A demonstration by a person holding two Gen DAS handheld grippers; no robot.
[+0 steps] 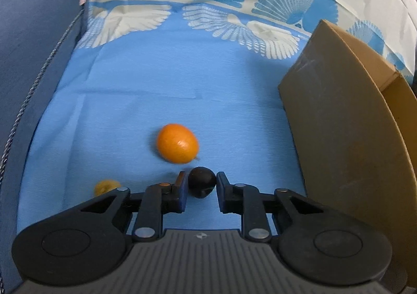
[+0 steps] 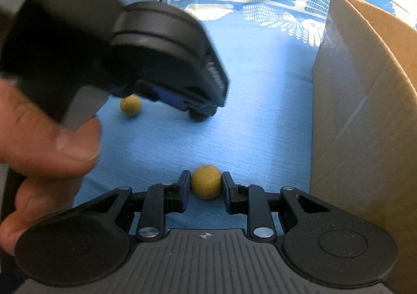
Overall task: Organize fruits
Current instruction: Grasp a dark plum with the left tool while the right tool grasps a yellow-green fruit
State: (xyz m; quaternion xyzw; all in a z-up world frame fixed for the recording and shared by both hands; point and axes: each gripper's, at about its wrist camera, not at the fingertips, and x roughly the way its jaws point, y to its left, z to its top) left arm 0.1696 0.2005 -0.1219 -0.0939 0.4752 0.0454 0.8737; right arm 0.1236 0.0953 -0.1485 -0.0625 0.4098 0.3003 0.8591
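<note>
From the left wrist, the left tongs [image 1: 202, 184] are clamped on a small dark fruit [image 1: 201, 180] just above the blue sheet [image 1: 130, 111], presumably to carry it to the cardboard box [image 1: 338, 124] at three o'clock. An orange fruit [image 1: 177, 143] lies just beyond at eleven o'clock; another yellowish fruit [image 1: 105, 187] at nine.

From the right wrist, the right tongs [image 2: 206, 187] are clamped on a yellow-brown round fruit [image 2: 206, 182], held ready beside the box.
</note>
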